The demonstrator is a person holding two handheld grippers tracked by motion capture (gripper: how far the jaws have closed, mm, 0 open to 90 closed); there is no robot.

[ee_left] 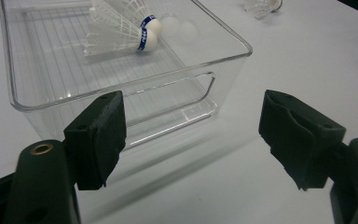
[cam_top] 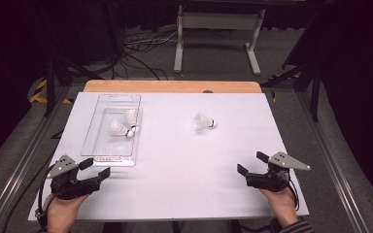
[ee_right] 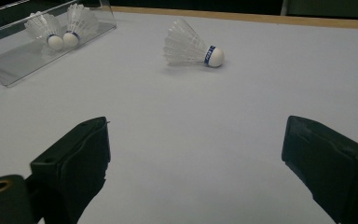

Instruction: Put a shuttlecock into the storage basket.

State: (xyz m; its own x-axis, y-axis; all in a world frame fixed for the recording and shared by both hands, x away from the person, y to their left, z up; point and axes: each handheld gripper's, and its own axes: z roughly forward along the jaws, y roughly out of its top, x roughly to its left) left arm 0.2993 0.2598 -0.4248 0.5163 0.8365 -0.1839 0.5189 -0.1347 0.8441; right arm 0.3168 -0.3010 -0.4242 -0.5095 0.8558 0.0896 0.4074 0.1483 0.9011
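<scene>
Open fingers (ee_right: 93,154), lone shuttlecock (ee_right: 191,49) beyond.

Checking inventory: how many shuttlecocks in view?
3. Two lie side by side in the clear tray: shuttlecock one, shuttlecock two. The third shuttlecock lies loose on the white table.

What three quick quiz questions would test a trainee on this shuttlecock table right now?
1. How many shuttlecocks lie inside the clear plastic bin?
2. True or false: the loose shuttlecock lies on the white table, apart from the bin.
3. Which gripper sits nearer the bin: left gripper or right gripper?

Key
1. Two, with their cork ends close together.
2. True.
3. The left gripper; both grippers are open and hold nothing.
</scene>
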